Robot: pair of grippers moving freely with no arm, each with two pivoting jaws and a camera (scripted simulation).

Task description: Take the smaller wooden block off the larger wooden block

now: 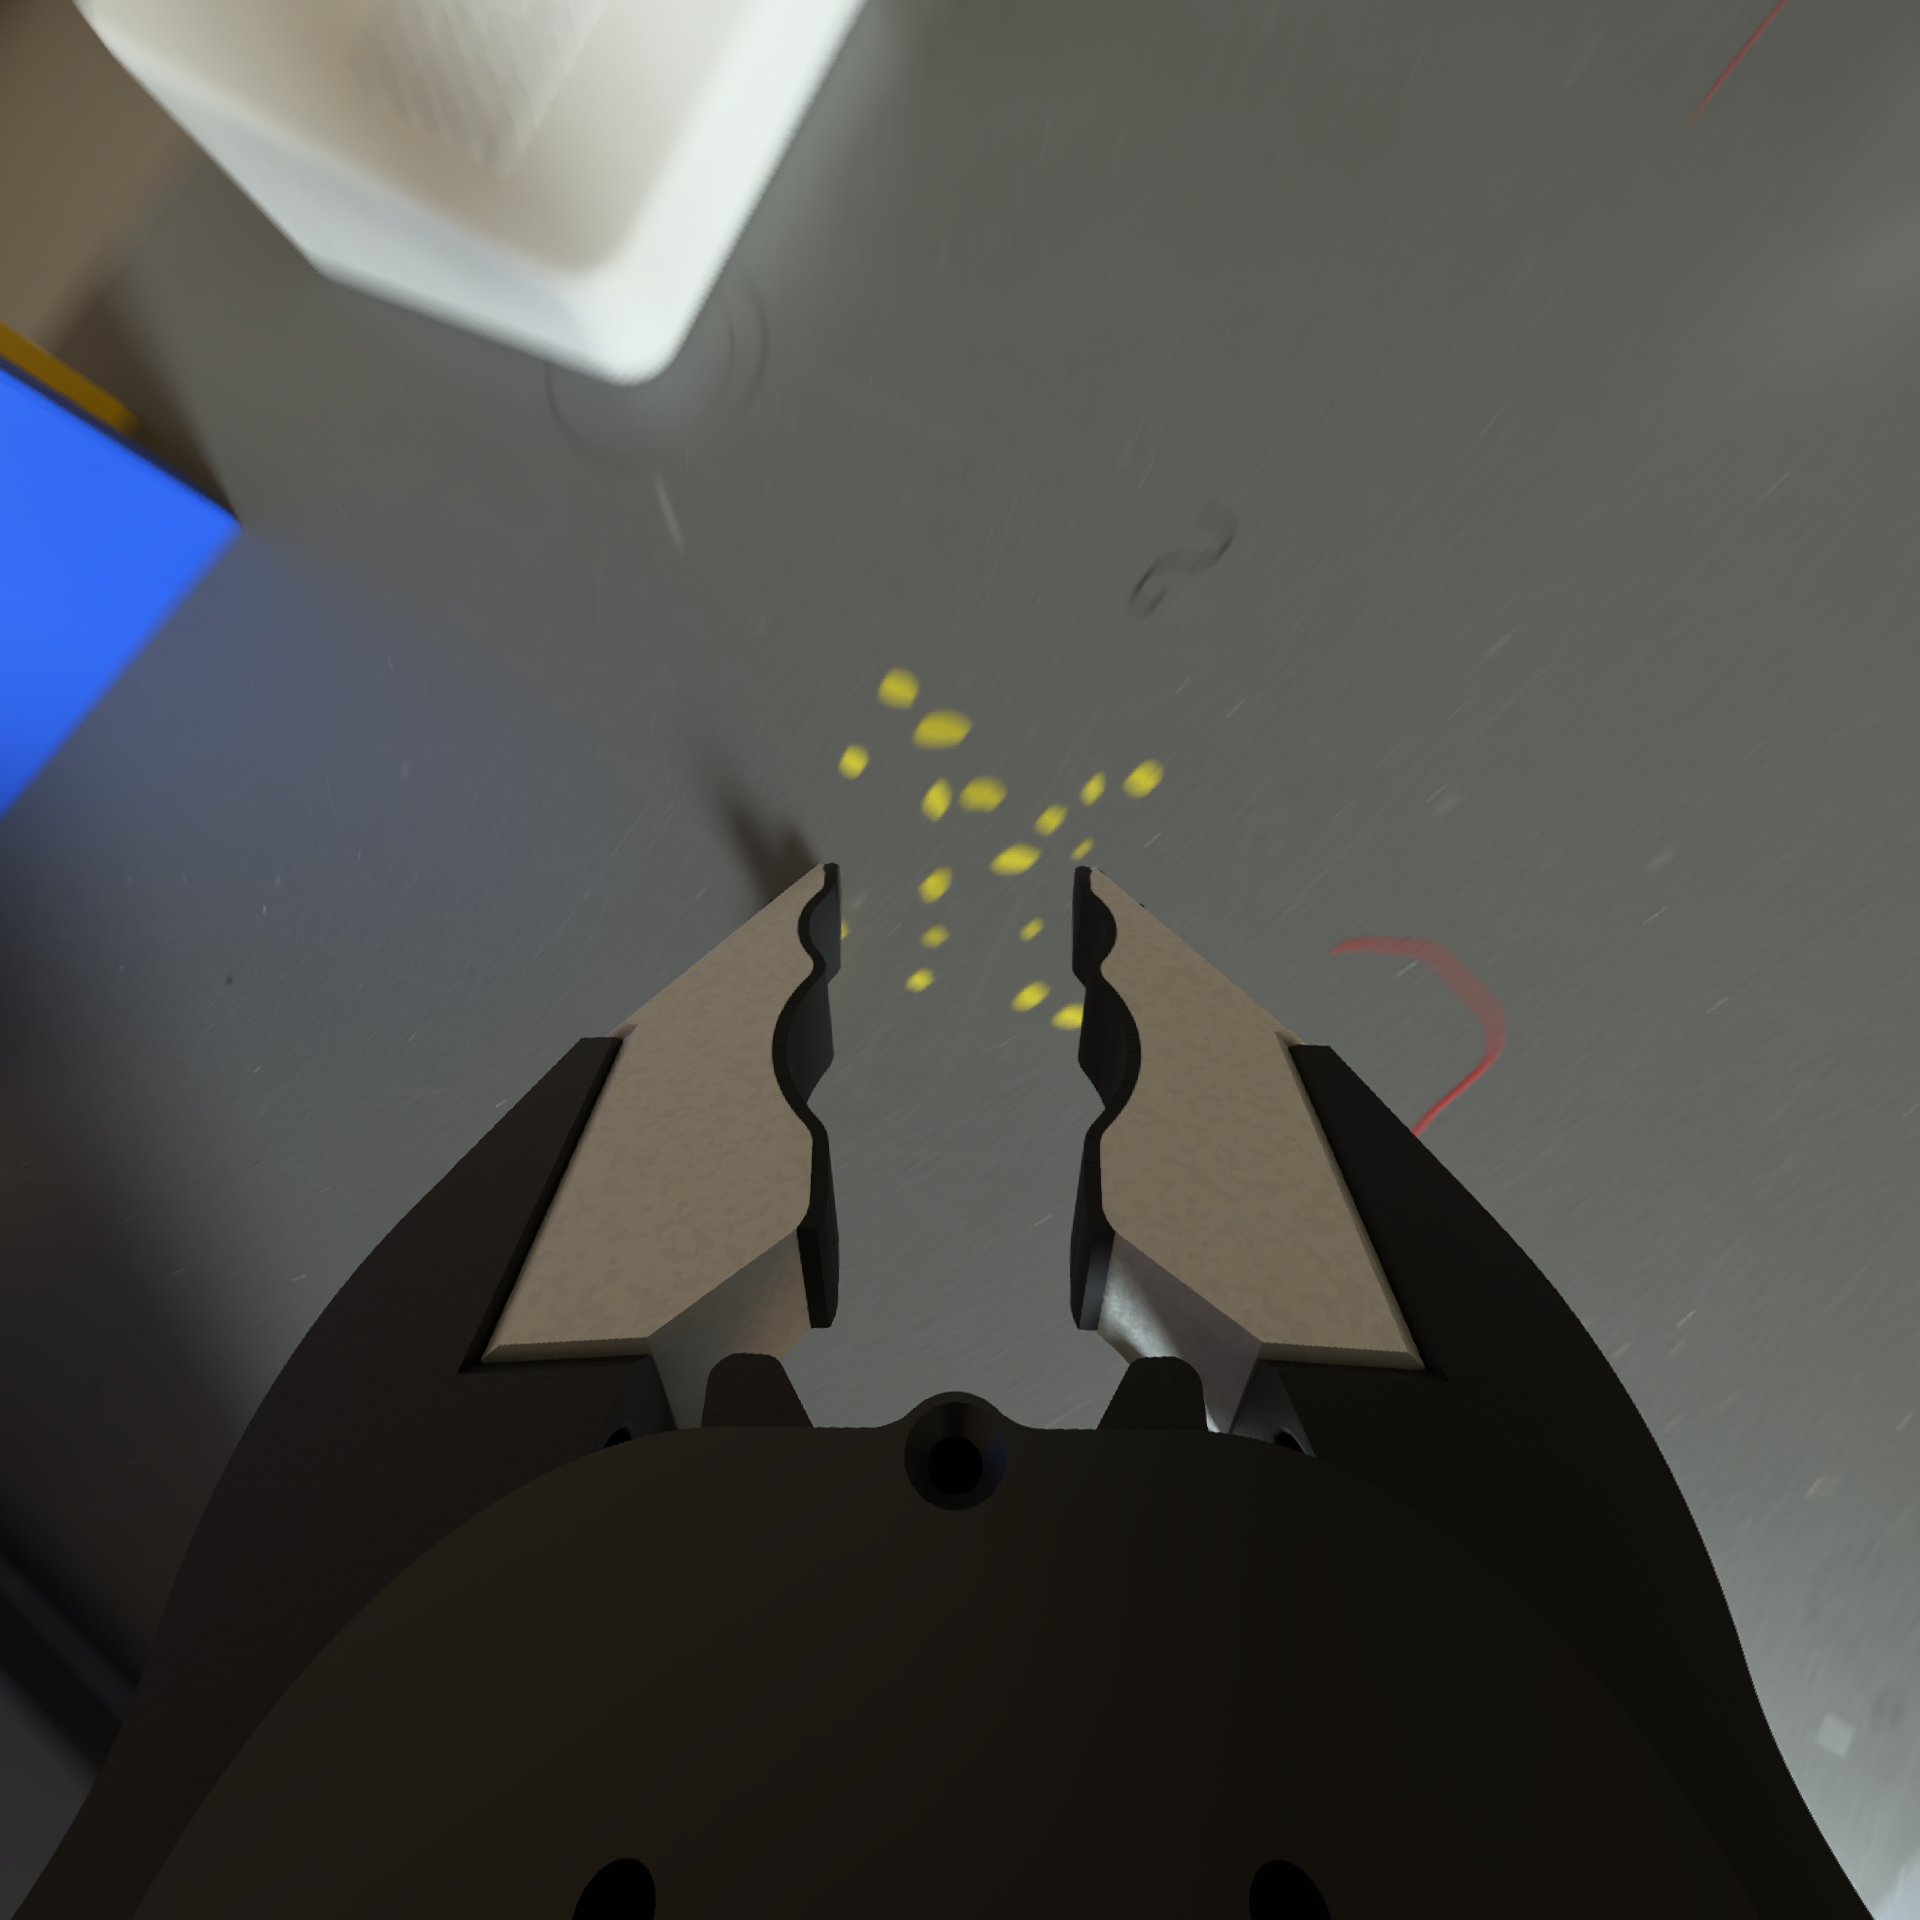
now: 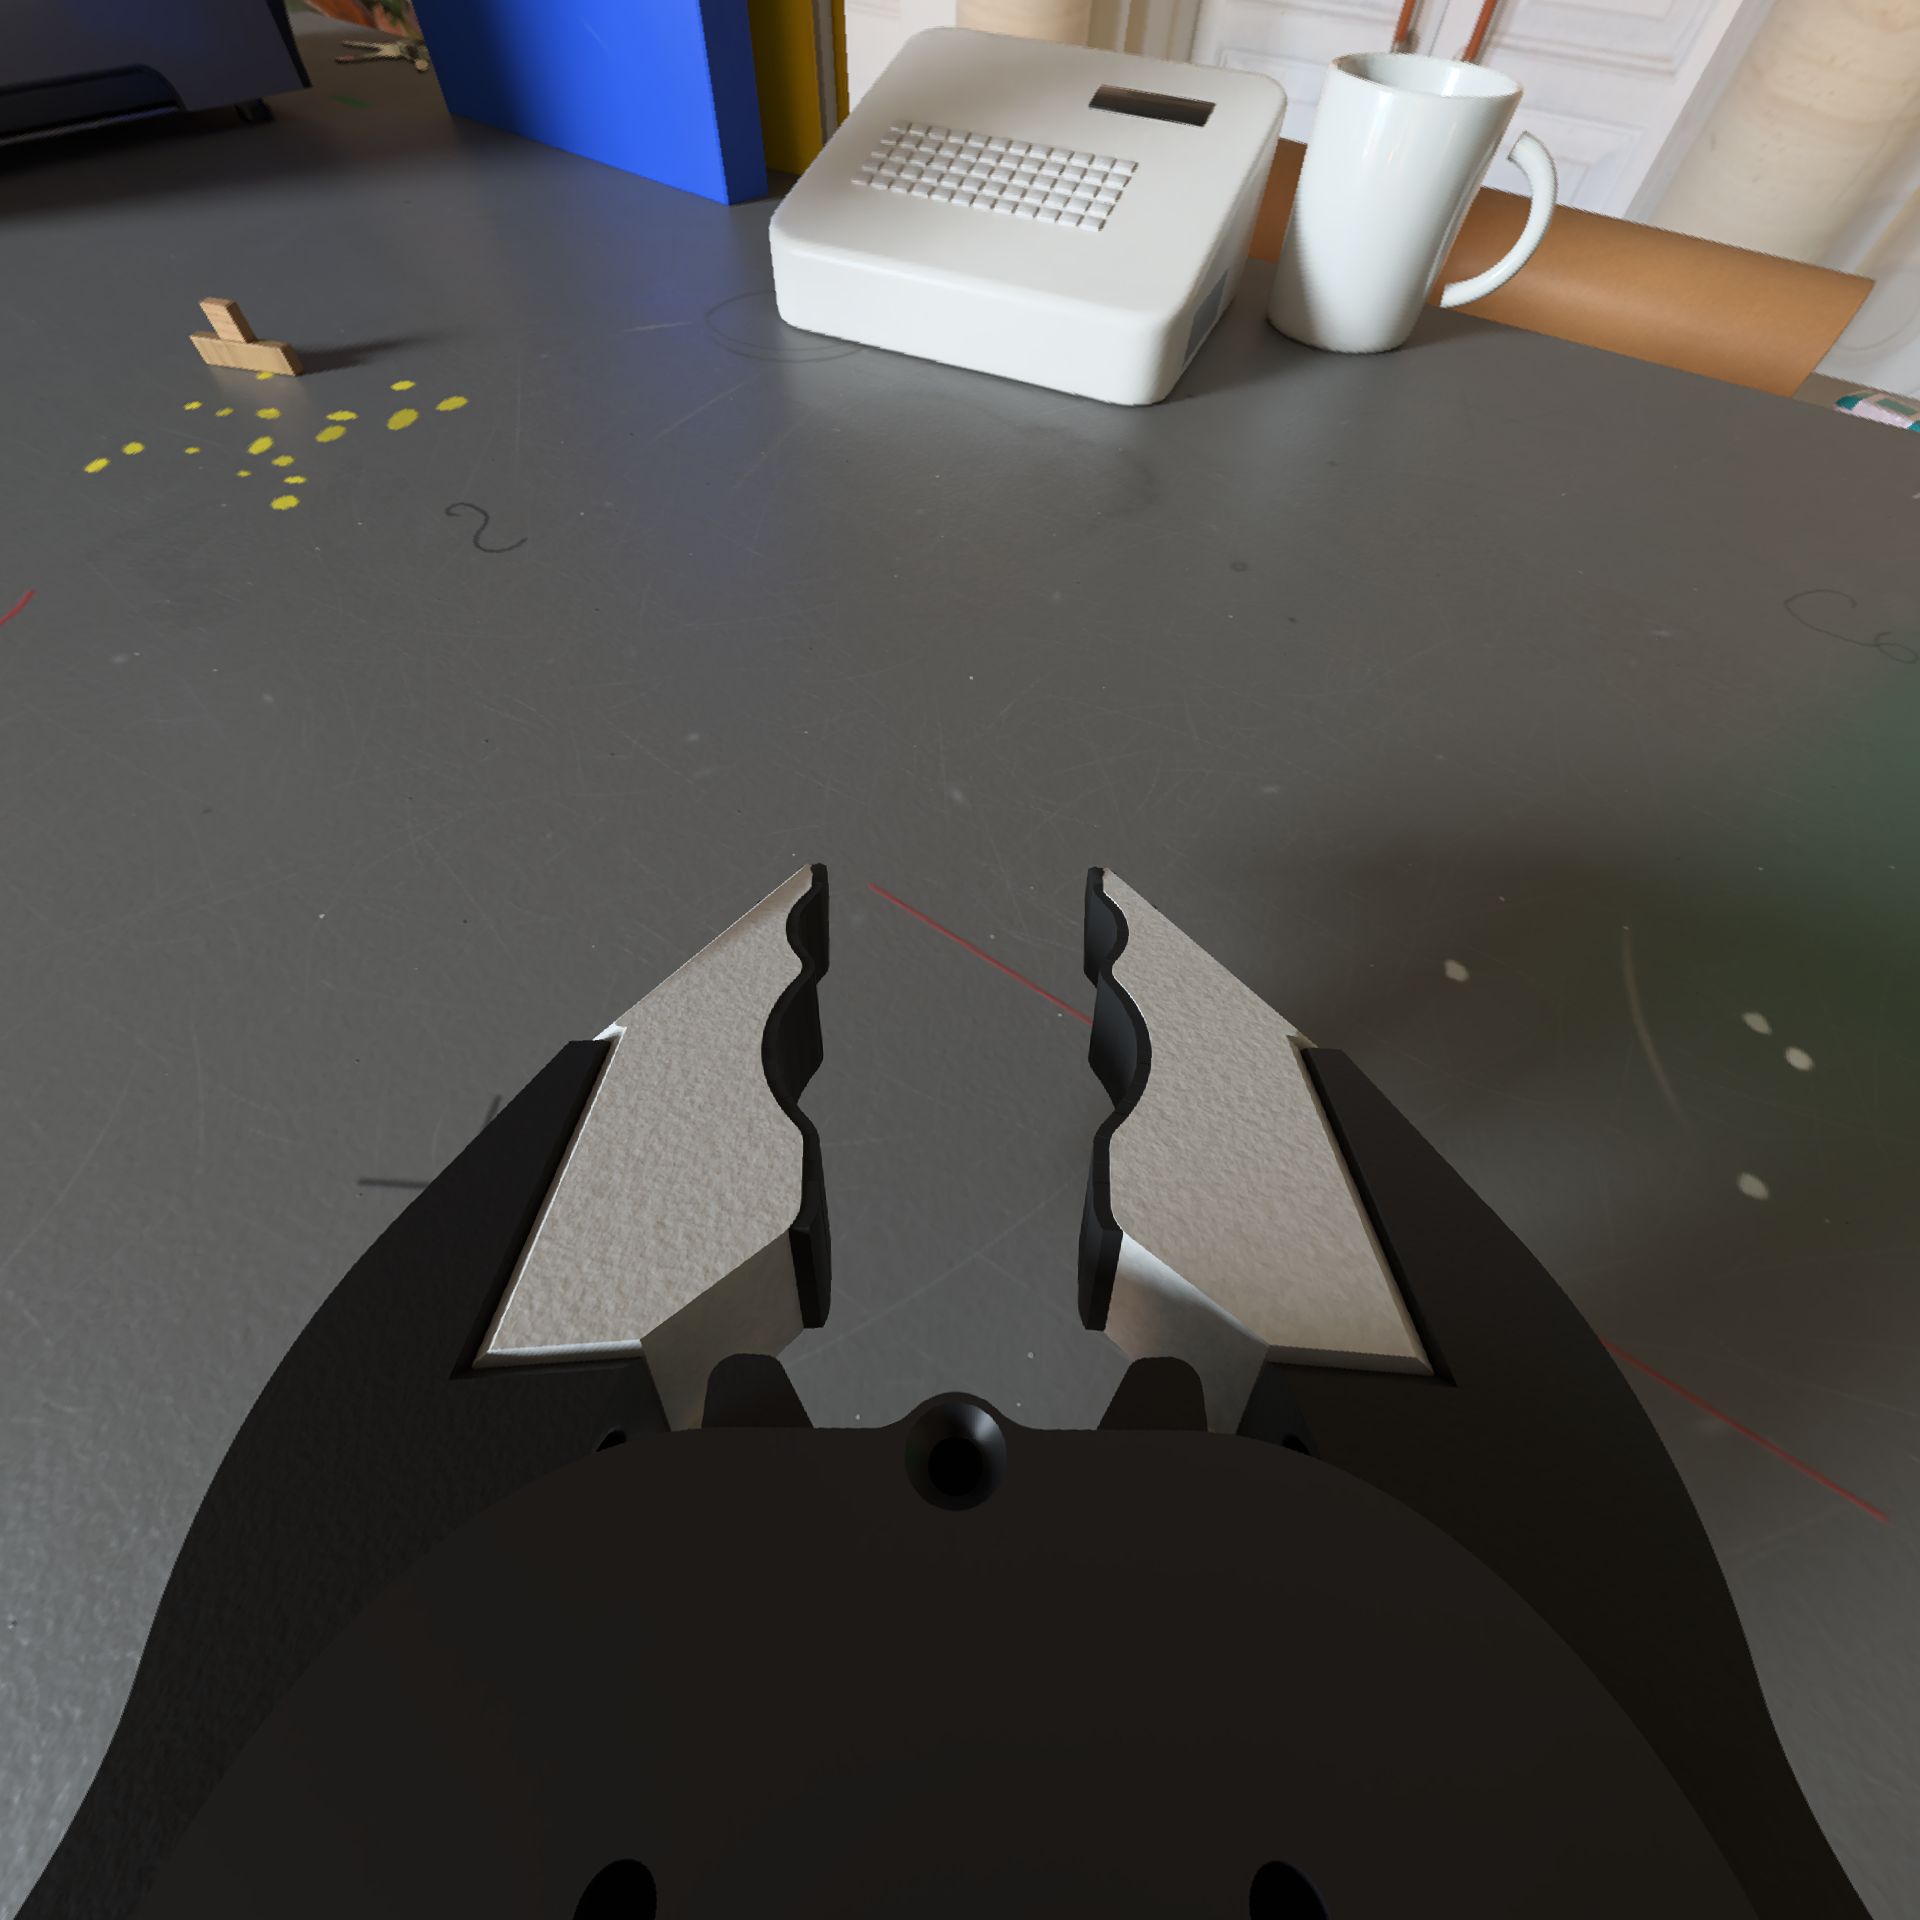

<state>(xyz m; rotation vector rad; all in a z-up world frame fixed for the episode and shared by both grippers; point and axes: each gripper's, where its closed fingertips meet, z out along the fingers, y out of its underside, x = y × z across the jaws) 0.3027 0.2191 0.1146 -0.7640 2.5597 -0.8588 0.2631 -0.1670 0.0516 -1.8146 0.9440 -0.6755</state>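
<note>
In the right wrist view, a small wooden block (image 2: 225,317) stands on a larger flat wooden block (image 2: 249,356) far off at the upper left of the grey table, just beyond a patch of yellow spots (image 2: 281,442). My right gripper (image 2: 956,878) is open and empty, low over the table, far from the blocks. My left gripper (image 1: 956,878) is open and empty above the yellow spots (image 1: 987,831). The blocks do not show in the left wrist view.
A white box-like device (image 2: 1018,218) with a key grid, a white mug (image 2: 1392,197) and a blue binder (image 2: 603,83) stand at the back. The device (image 1: 468,156) and the blue binder (image 1: 83,582) show in the left wrist view. Thin red lines mark the table.
</note>
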